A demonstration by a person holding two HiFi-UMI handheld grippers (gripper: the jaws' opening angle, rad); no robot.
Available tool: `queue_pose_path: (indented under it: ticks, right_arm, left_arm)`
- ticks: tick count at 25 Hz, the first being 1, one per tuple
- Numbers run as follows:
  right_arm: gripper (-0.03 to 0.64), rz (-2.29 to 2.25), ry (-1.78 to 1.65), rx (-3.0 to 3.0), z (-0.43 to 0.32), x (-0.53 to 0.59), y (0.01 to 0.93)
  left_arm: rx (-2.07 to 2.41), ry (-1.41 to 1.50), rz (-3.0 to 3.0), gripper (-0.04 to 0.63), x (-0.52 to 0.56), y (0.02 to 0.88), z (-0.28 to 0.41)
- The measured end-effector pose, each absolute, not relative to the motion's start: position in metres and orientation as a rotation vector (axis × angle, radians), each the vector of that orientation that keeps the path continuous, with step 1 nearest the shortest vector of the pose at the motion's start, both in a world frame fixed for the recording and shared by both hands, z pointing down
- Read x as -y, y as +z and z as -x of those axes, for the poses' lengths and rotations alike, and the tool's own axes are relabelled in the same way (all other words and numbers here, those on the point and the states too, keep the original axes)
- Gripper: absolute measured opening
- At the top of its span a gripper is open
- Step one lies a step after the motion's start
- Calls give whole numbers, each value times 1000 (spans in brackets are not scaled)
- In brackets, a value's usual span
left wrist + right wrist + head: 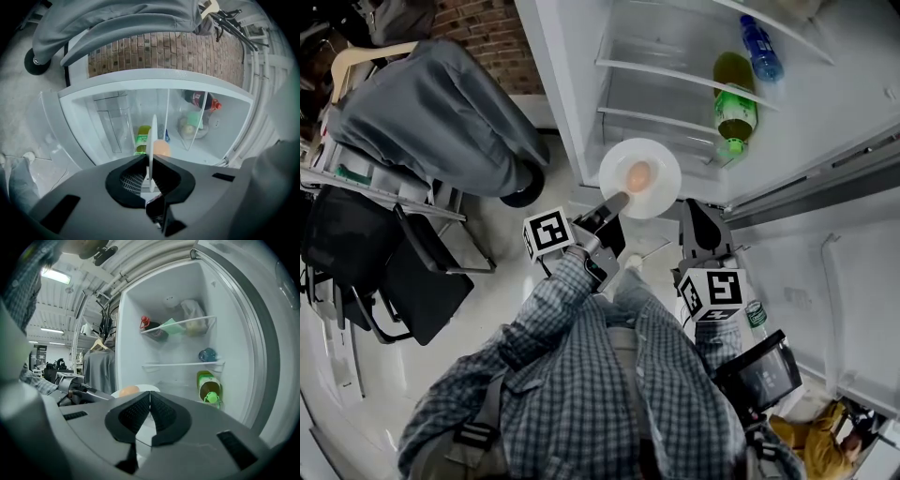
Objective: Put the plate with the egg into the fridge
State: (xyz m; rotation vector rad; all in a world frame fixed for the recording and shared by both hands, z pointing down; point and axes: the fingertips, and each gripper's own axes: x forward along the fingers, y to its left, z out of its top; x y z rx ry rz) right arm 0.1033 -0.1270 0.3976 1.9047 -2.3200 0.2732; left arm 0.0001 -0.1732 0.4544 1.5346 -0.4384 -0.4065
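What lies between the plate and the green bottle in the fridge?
Nothing: only the fridge interior, bare and white, separates the plate from the green bottle, clearest in the right gripper view.

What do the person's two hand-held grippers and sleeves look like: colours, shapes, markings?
The left hand-held gripper and the right hand-held gripper are alike: dark grey wedge-shaped bodies with black, grid-textured pads. Each carries a white cube with black square markers. The sleeves are of a grey-blue checked shirt.
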Motion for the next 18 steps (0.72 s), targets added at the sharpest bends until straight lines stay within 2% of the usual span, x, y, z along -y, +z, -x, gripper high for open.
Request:
queue_pose_path:
  ticks: [18]
  right_arm:
    - [6, -1885, 242, 2253, -128, 158, 399]
  left_arm:
    - [505, -389, -1528, 25, 217, 465, -29]
